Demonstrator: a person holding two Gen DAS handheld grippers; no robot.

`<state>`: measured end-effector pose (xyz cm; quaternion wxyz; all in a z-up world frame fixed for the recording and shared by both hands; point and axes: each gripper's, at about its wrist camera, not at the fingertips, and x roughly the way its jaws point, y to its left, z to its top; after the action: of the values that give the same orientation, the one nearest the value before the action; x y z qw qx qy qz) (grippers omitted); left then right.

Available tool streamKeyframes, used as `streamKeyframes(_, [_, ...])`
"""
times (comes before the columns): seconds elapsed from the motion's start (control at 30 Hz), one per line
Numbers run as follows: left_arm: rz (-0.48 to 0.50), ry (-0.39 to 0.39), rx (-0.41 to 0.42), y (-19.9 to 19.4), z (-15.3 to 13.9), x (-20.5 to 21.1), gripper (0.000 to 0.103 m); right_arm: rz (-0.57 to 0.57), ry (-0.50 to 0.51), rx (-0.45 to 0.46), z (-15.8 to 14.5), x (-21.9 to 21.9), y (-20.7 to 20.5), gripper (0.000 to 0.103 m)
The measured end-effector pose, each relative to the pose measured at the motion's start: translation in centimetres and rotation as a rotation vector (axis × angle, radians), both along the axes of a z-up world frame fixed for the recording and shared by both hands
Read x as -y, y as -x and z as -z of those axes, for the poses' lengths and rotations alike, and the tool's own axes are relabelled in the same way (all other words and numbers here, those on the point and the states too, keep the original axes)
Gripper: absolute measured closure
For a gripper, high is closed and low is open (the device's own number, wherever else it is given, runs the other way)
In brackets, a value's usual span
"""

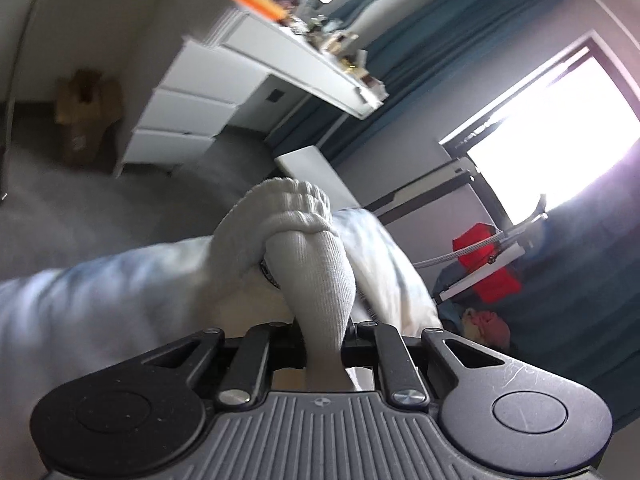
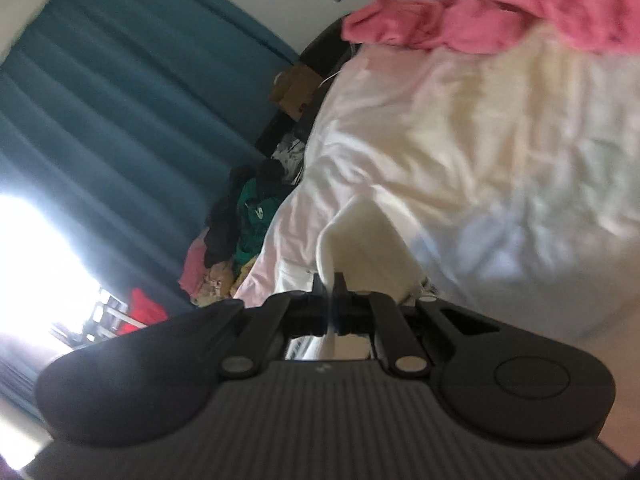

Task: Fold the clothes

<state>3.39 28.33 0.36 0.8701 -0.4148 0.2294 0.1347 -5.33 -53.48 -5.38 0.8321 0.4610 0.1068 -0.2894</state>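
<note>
Both claws, left claw (image 1: 325, 336) and right claw (image 2: 330, 300), pinch white socks (image 1: 308, 264).

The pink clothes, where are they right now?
In the right wrist view, the pink clothes lie bunched at the top right, on the far part of the white bed cover, well beyond the right claw.

— What sort of place is this?

— A bedroom in a home; a bed (image 2: 500, 128) with rumpled white sheets fills the right wrist view, a pink garment (image 2: 500, 12) heaped at its far end; teal curtains (image 2: 120, 100) hang beside a bright window (image 1: 560, 132).

— Anything else?

— A white chest of drawers (image 1: 188, 108) on grey carpet (image 1: 100, 204); a pile of clothes (image 2: 236, 232) beside the bed; possibly a cardboard box (image 1: 86, 112), though it is blurred.
</note>
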Motion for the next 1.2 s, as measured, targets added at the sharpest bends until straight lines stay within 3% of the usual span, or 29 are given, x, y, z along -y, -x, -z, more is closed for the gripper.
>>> streamKeyframes(0.2, [-0.034,-0.042,-0.008,-11.9,0.3,1.7,0.088,0.040,0.130,-0.106,-0.7,0.7,-13.4,0.097])
streamKeyframes(0.37, [-0.073,0.063,0.011,-21.2,3.3,2.3,0.088,0.083,0.192,-0.204,3.6,1.8,-24.3,0.097])
streamKeyframes(0.57, [-0.066,-0.101,-0.052,-27.1,5.8,4.9,0.087,0.043,0.223,-0.294,9.8,2.3,-31.0,0.097])
streamKeyframes(0.7, [-0.032,-0.109,-0.101,-27.4,6.7,4.6,0.080,0.024,0.227,-0.307,10.6,2.5,-31.5,0.094])
streamKeyframes(0.77, [-0.009,-0.121,-0.089,-26.6,6.3,4.4,0.071,-0.006,0.230,-0.302,10.3,2.5,-31.3,0.090])
streamKeyframes(0.83, [0.005,-0.131,-0.061,-24.5,5.9,4.3,0.044,-0.040,0.220,-0.285,10.2,2.6,-31.1,0.086])
streamKeyframes(0.93, [0.024,-0.145,-0.016,-21.2,5.3,4.3,0.031,-0.092,0.174,-0.203,9.9,2.7,-29.6,0.069])
streamKeyframes(1.0, [0.038,-0.121,0.018,-18.3,5.4,4.2,0.026,-0.142,0.137,-0.136,9.6,2.2,-28.2,0.051])
streamKeyframes(1.07, [0.050,-0.102,0.037,-15.4,5.9,4.2,0.023,-0.177,0.122,-0.083,8.9,1.2,-26.3,0.041])
streamKeyframes(1.2, [0.031,-0.053,-0.013,-10.0,6.6,3.6,0.022,-0.199,0.093,0.028,7.2,-0.9,-20.5,0.040])
